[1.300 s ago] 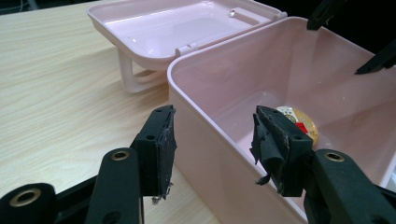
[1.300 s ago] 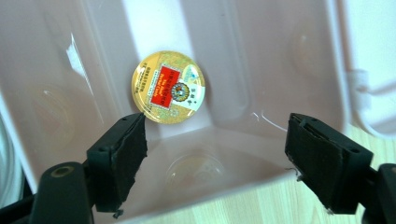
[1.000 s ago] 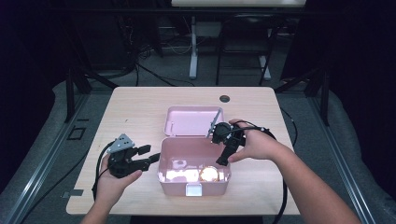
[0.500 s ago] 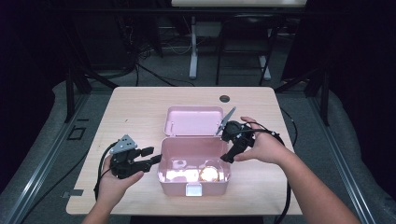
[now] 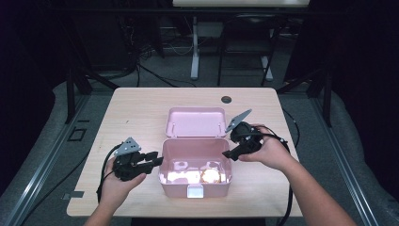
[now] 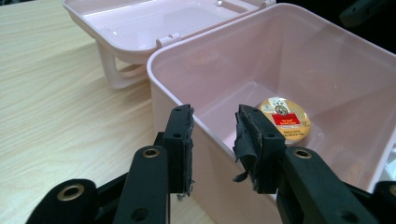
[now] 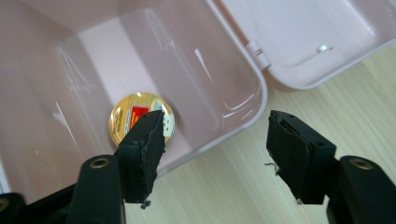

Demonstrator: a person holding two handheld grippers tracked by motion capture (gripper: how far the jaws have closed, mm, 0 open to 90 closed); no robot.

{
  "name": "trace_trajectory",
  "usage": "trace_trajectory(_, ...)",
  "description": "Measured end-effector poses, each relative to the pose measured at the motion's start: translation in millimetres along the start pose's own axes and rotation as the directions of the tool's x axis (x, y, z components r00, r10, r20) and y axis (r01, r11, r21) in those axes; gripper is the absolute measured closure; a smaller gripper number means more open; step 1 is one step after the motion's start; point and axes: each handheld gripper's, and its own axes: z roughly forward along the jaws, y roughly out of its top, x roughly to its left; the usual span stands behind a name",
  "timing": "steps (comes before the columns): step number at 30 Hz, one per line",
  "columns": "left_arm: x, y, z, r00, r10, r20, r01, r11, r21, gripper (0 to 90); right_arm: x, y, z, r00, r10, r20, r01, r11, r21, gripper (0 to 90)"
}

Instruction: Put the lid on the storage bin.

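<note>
Two grippers straddle opposite end walls of the open pink plastic box (image 5: 195, 176), which stands on the wooden table (image 5: 136, 108) with its hinged lid (image 5: 196, 121) thrown back flat behind it. I place the left gripper (image 6: 212, 140) so that one jaw hangs outside the box's near wall and the other inside; its jaws have just been closing, yet the pads stand apart and I judge neither presses the plastic. I set the right gripper (image 7: 212, 154) likewise over the far corner: one jaw dips inside, above the round gold tin (image 7: 141, 119) that lies flat on the box floor, the other hovers over the bare table outside. Its jaws have also just been closing, with the rim between them and a clear gap on the outer side. The tin (image 6: 283, 119) lies just beyond the left gripper's inner jaw. This symmetric placement, I judge, prepares a two-sided pinch on the walls, so that the box can be steadied or lifted without tipping the tin.
</note>
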Motion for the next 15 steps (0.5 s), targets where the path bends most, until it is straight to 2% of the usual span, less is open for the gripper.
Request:
trace_trajectory(3, -0.1, -0.4, 0.5, 1.0000, -0.004, 0.008, 0.004, 1.0000, 0.002, 67.9, -2.6, -0.7, -3.0, 0.9994, 0.028, -0.020, -0.029, 0.998, -0.048, 40.2)
trace_trajectory(5, -0.1, -0.3, 0.5, 0.9999, -0.009, 0.013, 0.009, 0.9999, 0.006, 69.1, -2.6, -1.4, -1.8, 0.9991, 0.029, -0.032, -0.030, 0.998, -0.049, 40.7)
trace_trajectory(8, -0.1, -0.3, 0.6, 0.9999, -0.006, 0.013, 0.006, 1.0000, 0.008, 71.0, -1.4, -2.2, 0.8, 0.9991, 0.034, -0.026, -0.035, 0.998, -0.046, 42.1)
trace_trajectory(12, -0.1, -1.3, 1.3, 1.0000, -0.006, 0.006, 0.006, 1.0000, 0.006, 73.5, -2.5, -2.1, 2.4, 0.9990, 0.044, -0.001, -0.044, 0.996, -0.075, 44.8)
trace_trajectory(13, -0.7, -1.4, 1.3, 1.0000, -0.007, 0.004, 0.007, 1.0000, 0.005, 74.0, -3.9, -1.8, 2.3, 0.9986, 0.050, 0.015, -0.049, 0.995, -0.082, 45.9)
trace_trajectory(15, -1.0, -1.3, 1.5, 1.0000, -0.003, 0.007, 0.003, 1.0000, 0.007, 75.2, -6.2, -1.3, 1.9, 0.9967, 0.080, 0.011, -0.079, 0.992, -0.094, 47.4)
